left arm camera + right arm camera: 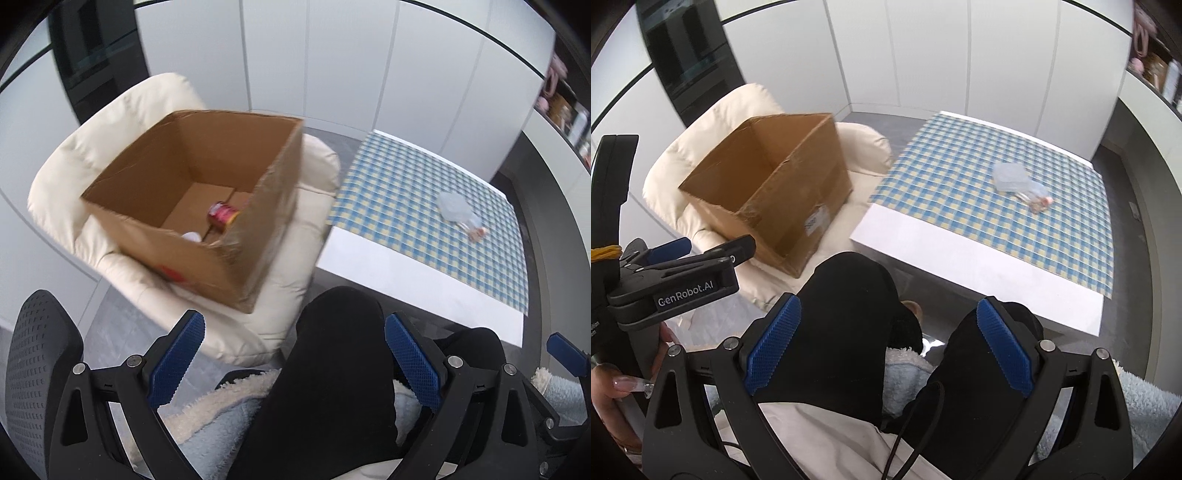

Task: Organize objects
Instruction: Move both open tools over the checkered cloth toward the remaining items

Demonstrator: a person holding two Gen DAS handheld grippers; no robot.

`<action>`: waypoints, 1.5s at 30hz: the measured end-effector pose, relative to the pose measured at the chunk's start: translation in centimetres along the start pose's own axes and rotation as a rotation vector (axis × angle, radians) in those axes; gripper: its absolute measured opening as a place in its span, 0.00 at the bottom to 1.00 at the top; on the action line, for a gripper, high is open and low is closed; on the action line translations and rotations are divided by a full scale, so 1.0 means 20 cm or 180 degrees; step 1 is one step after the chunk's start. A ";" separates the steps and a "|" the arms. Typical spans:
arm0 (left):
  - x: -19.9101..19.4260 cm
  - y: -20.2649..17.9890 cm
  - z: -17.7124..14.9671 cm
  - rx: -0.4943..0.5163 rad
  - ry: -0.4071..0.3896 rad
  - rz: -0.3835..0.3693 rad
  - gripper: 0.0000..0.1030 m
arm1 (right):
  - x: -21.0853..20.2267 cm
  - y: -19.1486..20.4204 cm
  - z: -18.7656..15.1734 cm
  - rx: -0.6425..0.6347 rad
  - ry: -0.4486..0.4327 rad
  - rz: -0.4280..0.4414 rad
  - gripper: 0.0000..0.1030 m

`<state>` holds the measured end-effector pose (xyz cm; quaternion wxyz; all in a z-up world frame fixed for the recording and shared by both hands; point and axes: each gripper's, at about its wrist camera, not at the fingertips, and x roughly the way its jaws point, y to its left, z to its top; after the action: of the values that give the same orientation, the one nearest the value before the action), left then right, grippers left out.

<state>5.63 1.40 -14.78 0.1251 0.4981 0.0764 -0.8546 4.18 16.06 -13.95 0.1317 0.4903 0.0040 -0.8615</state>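
Observation:
An open cardboard box (207,206) sits on a cream armchair (110,147); inside lie a red can (222,214) and a white object (191,236). The box (768,184) also shows in the right wrist view. On the blue checked tablecloth (424,206) lie a pale clear packet (452,206) and a small bottle-like item (476,227); both also show in the right wrist view, the packet (1010,177) and the item (1036,197). My left gripper (293,354) is open and empty above the person's lap. My right gripper (888,339) is open and empty too.
The person's black-clad knees (849,295) lie between the fingers. The white table edge (979,266) is just ahead. The left gripper body (676,280) shows at the left of the right wrist view. White cabinets (332,55) stand behind. A mesh chair back (33,362) is at lower left.

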 end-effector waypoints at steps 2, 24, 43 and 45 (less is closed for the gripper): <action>0.00 -0.05 0.00 0.0074 -0.0006 -0.0034 0.96 | -0.01 -0.04 -0.01 0.0076 -0.0009 -0.0047 0.95; 0.09 -0.51 0.04 0.0659 0.0049 -0.0338 0.96 | -0.12 -0.55 -0.21 0.0895 -0.0020 -0.0531 0.95; 0.39 -0.70 0.13 0.0806 0.0168 -0.0310 0.96 | 0.06 -0.81 -0.16 0.0673 -0.0243 -0.0867 0.95; 0.43 -0.73 0.17 0.0784 0.0172 -0.0306 0.96 | 0.09 -0.84 -0.14 0.0643 -0.0261 -0.0830 0.95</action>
<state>-5.50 13.27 -20.55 0.0199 0.5283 -0.0020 -0.8488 1.79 32.15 -19.06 -0.0310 0.4608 -0.0244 -0.8866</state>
